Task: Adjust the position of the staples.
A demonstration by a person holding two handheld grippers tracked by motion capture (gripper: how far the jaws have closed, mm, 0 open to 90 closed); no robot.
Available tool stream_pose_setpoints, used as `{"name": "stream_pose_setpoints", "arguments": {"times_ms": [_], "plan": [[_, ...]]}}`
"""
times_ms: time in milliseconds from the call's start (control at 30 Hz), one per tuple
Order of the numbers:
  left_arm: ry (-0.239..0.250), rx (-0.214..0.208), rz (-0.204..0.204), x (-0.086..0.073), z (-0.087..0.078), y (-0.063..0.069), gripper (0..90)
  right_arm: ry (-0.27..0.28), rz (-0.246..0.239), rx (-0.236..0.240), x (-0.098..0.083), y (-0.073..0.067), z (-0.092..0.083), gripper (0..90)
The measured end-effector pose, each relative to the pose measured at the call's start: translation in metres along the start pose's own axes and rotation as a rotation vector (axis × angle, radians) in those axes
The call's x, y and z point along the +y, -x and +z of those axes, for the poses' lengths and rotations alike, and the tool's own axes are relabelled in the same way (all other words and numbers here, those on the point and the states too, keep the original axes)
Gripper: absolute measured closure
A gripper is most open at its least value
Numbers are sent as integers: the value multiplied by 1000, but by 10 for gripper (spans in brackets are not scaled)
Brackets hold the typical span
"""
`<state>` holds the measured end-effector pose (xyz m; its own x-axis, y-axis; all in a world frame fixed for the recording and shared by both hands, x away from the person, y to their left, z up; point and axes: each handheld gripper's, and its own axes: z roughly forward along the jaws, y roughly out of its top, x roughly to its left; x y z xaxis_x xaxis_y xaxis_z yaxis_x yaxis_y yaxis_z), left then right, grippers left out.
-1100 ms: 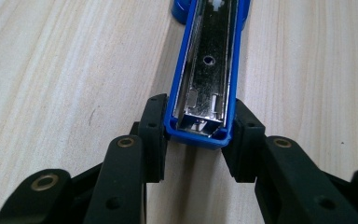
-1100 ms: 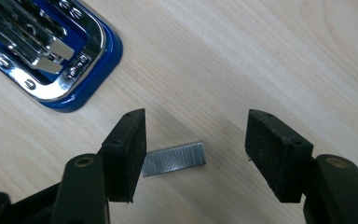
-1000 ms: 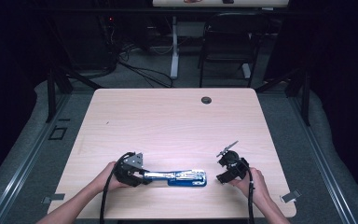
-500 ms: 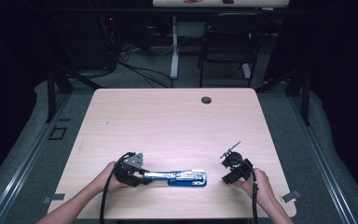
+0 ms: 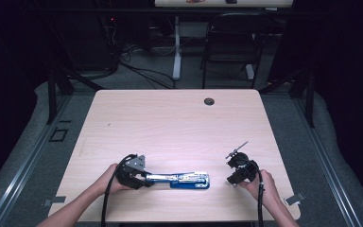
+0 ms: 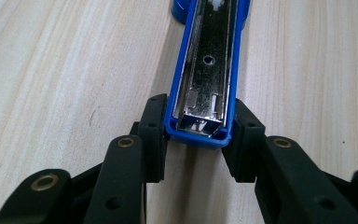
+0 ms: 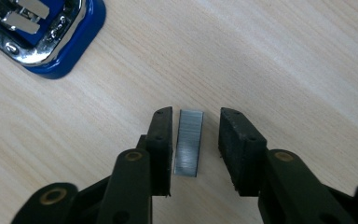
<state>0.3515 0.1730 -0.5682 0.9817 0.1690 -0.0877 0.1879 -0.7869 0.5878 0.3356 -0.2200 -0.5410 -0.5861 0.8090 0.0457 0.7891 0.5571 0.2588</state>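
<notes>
A blue stapler (image 5: 184, 180) lies opened flat near the table's front edge, its metal channel facing up (image 6: 208, 65). My left gripper (image 5: 147, 178) is shut on the stapler's near end, its jaws pressed against both blue sides (image 6: 196, 135). A short silver strip of staples (image 7: 189, 142) lies on the wood between the jaws of my right gripper (image 7: 195, 144), which stands open around it; the left pad is close to the strip, the right one apart. In the high view the right gripper (image 5: 233, 180) sits at the front right, a little right of the stapler's head (image 7: 46, 32).
The wooden table (image 5: 170, 127) has a round cable hole (image 5: 209, 101) near its far edge. A chair (image 5: 229, 45) and desk legs stand beyond the table on the grey floor. Both forearms come in from the front edge.
My right gripper has moved slightly toward the front edge and lower to the table. The left gripper and stapler have stayed put.
</notes>
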Motion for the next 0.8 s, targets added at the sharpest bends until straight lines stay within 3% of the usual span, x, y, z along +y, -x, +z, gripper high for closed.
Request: {"name": "stream_pose_setpoints", "arguments": {"times_ms": [300, 800], "plan": [[0, 0, 0, 0, 0, 0, 647, 21, 36, 2, 2, 0, 4, 717], [1, 0, 1, 0, 0, 0, 646, -11, 11, -3, 2, -2, 3, 782]]}}
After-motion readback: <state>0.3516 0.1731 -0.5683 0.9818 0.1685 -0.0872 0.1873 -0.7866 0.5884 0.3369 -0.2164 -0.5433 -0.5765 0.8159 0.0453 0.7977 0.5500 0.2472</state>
